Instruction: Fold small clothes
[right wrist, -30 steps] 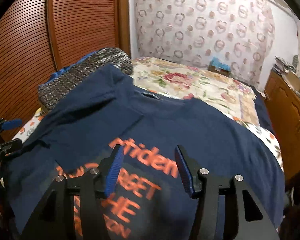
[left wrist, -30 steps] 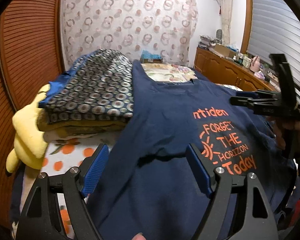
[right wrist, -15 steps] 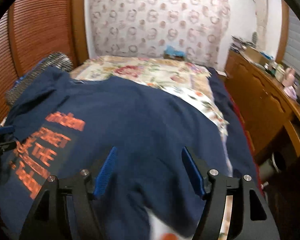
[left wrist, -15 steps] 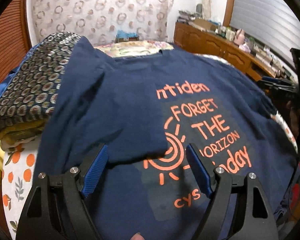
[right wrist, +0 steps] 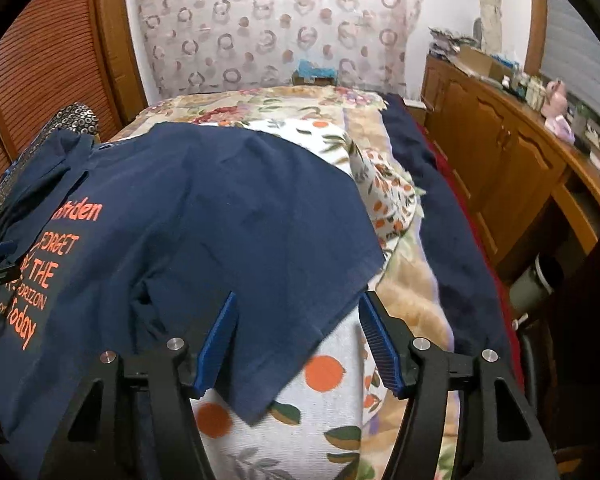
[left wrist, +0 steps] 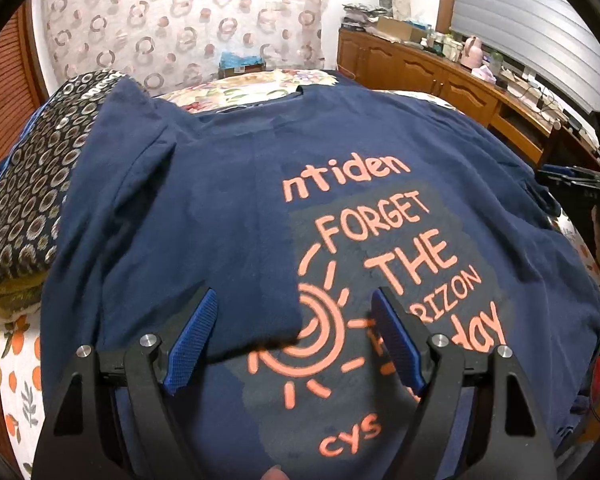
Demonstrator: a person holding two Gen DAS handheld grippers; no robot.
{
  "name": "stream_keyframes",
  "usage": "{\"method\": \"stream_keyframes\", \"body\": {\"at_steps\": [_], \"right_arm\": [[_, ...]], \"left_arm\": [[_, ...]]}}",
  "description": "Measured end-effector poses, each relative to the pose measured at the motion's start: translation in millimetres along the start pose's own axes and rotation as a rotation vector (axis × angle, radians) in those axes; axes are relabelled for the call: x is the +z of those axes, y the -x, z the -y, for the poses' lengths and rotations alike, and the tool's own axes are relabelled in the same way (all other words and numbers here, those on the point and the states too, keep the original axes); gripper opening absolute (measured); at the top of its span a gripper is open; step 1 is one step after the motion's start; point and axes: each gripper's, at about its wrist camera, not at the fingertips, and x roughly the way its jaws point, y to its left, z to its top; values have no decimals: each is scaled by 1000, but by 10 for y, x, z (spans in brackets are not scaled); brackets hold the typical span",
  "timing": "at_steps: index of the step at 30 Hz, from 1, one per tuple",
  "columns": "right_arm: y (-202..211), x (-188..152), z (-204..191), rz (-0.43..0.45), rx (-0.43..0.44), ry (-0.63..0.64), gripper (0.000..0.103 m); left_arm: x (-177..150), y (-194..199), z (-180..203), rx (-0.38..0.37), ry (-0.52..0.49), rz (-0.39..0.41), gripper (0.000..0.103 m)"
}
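Observation:
A navy T-shirt [left wrist: 220, 208] with orange print lies spread on the bed. Its left sleeve side is folded inward over the print. My left gripper [left wrist: 294, 342] is open and empty, hovering over the folded edge near the sun design. In the right wrist view the shirt [right wrist: 220, 220] has its right sleeve spread toward the bed's right side. My right gripper [right wrist: 298, 344] is open and empty, just above the sleeve hem. The right gripper also shows at the far right of the left wrist view [left wrist: 572, 184].
A stack of folded clothes topped by a ring-patterned cloth [left wrist: 24, 184] sits left of the shirt. An orange-print sheet [right wrist: 324, 372] covers the bed. A dark blanket [right wrist: 440, 208] lies along the right edge. A wooden cabinet [right wrist: 500, 152] stands at the right.
My left gripper moved rightward over the shirt's print after the left side was folded in. My right gripper swung right to the right sleeve's hem. Both stayed open.

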Motion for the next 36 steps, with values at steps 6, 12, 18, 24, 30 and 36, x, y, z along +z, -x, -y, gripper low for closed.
{"method": "stream_keyframes", "body": {"at_steps": [6, 12, 18, 24, 30, 36], "right_arm": [[-100, 56, 82, -37, 12, -42, 57], [-104, 112, 33, -40, -9, -20, 48], [-79, 96, -16, -29, -36, 18, 36], [-86, 74, -136, -12, -63, 91, 13], [-20, 63, -152, 9, -69, 110, 5], [228, 161, -161, 106, -31, 83, 4]], "left_arm": [[72, -113, 87, 10, -15, -8, 80], [108, -169, 104, 18, -24, -20, 80], [112, -188, 111, 20, -24, -23, 84], [129, -228, 96, 27, -17, -27, 87], [123, -243, 64, 41, 3, -31, 92], [125, -268, 25, 53, 23, -40, 99]]}}
